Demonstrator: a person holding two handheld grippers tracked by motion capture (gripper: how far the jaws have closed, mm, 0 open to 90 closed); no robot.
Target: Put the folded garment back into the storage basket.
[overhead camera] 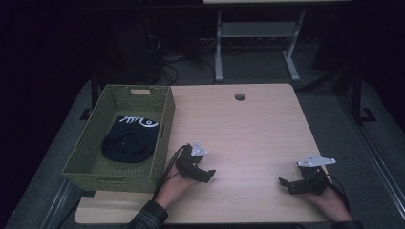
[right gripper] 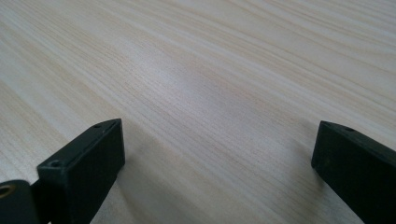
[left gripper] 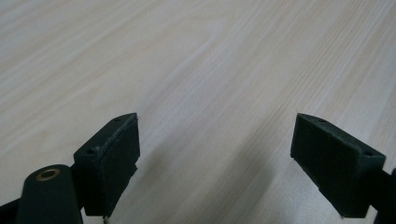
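Light wooden table (overhead camera: 248, 133), round cable hole (overhead camera: 239, 97) near far edge. Green woven basket (overhead camera: 90, 152) on table's left side, overhanging left edge. Inside basket: black cloth (overhead camera: 129, 139) with white print, bunched, roughly centred on basket floor. Left gripper (overhead camera: 205, 174) near front edge, just right of basket's near corner, not touching it; jaws wide apart over bare wood in left gripper view (left gripper: 215, 154), nothing between. Right gripper (overhead camera: 285, 184) near front right, well apart from left; jaws also spread wide in right gripper view (right gripper: 217, 158), gripping nothing. Both low over tabletop, tips pointed toward each other.
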